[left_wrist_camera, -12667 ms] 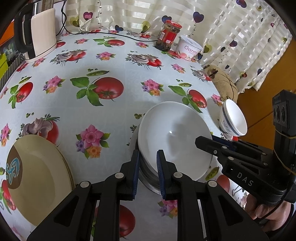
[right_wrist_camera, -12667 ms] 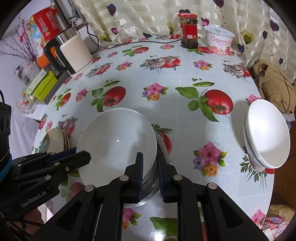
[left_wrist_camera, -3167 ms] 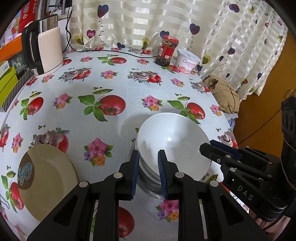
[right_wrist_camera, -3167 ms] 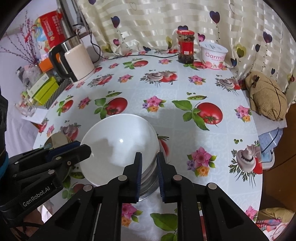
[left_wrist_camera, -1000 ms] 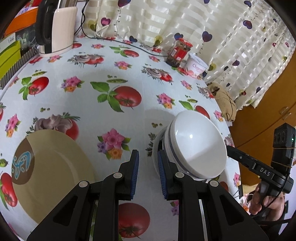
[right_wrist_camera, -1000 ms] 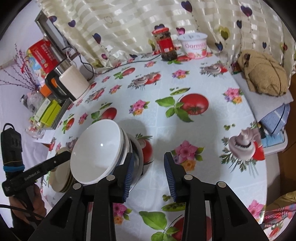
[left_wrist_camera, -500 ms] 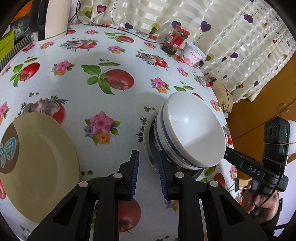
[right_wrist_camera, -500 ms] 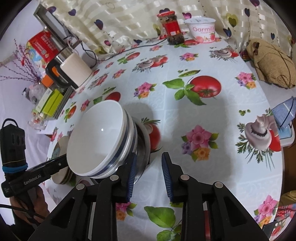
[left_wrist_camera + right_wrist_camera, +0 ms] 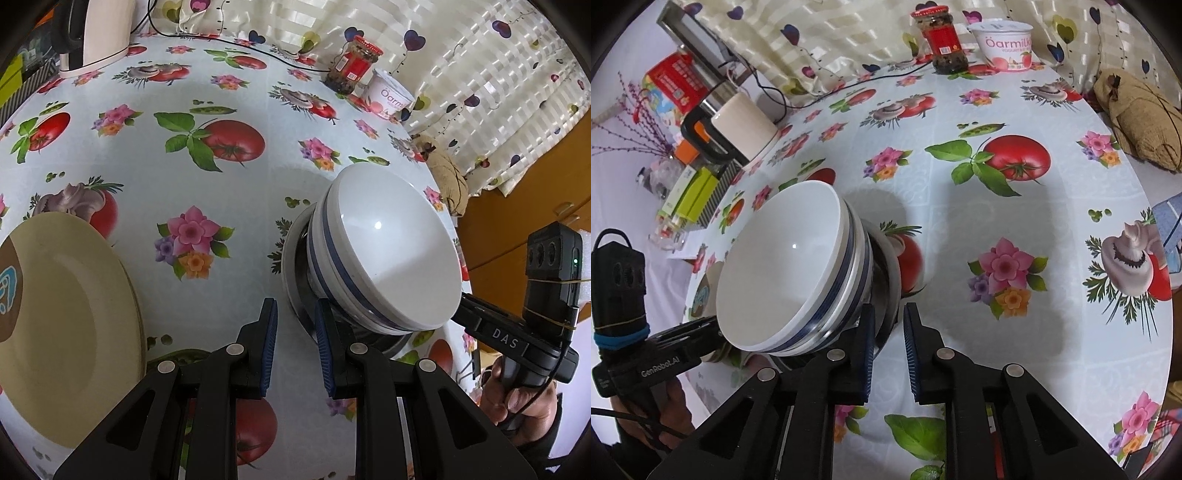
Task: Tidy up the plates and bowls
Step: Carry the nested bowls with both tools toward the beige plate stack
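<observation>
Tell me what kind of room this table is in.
Most likely a home dining or kitchen corner. The round table wears a tomato-and-flower oilcloth, an electric kettle sits plugged in at its edge, and a sauce jar and yogurt tub stand before heart-print curtains.

we see both fisheye views bright and sharp, daylight glowing through the curtain (image 9: 461, 55), a small glare spot inside the top bowl (image 9: 794, 245), soft shadows on the tablecloth (image 9: 1015, 229), and edges bent with dark corners.
</observation>
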Demonstrator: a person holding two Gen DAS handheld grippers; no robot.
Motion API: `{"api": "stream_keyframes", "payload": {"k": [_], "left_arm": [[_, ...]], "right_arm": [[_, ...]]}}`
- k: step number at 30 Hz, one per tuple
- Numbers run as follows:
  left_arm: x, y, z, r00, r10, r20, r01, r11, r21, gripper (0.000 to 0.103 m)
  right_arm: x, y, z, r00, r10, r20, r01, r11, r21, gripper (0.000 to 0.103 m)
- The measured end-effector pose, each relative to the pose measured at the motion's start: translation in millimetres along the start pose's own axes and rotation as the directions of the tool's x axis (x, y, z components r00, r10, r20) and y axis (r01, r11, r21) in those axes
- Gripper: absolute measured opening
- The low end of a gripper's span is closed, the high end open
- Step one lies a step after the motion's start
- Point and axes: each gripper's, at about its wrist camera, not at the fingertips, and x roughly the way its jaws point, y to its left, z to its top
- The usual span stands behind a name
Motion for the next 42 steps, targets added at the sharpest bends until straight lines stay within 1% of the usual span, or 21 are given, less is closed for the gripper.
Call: {"api": "stream_keyframes", "payload": {"k": [6,8,10,20,24,28,33,36,42], "left_arm": [[3.4,-0.8,2.0,1.000,0.006,0.004,-0.006,1.000,0.009,0.022],[3.8,-1.1,2.1,1.000,-0.003,0.003,0.003,1.000,0.010,0.017],[3.9,-2.4,2.2,1.000,-0.005,0.006,0.005,1.000,0.016,0.016],[4.4,-3.9,2.5,1.000,-0.001,0.030,0.000,0.999,0.049,0.015],[5.4,-1.2,3.4,0.999,-0.022,0.033,0.020,0.999,0.050,0.015],[5.9,0.5,4.8,0.999,-0.023,0.033,0.021,0.998,0.053,0.015],[6.8,4.3,7.6,0.999,-0.051,0.020,0.050,0.998,0.036,0.015],[6.2,1.4,7.3,0.999,-0.043,0.022,0.041,0.998,0.055,0.015],[5.0,0.1,5.2,0.999,-0.038,0.036,0.036,0.997,0.069,0.014]], "right_arm": [[4.1,-0.6,0.6,1.000,0.007,-0.009,-0.007,1.000,-0.002,0.013],[4.9,-0.8,1.5,1.000,0.008,-0.009,-0.008,1.000,-0.004,0.013],[5.2,-0.9,1.9,1.000,0.009,-0.009,-0.009,1.000,-0.004,0.013],[5.6,0.2,2.7,1.000,0.004,-0.008,-0.004,1.000,-0.007,0.013],[6.2,0.6,3.3,1.000,0.000,-0.004,0.000,1.000,-0.013,0.012],[6.7,-0.4,4.0,1.000,0.010,-0.006,-0.010,1.000,-0.005,0.012],[7.2,-2.2,4.8,1.000,0.021,-0.016,-0.021,1.000,0.005,0.013],[7.8,-3.7,6.3,0.999,0.031,-0.023,-0.031,0.999,0.014,0.014],[7.1,-2.5,5.5,1.000,0.016,-0.014,-0.015,1.000,0.007,0.013]]}}
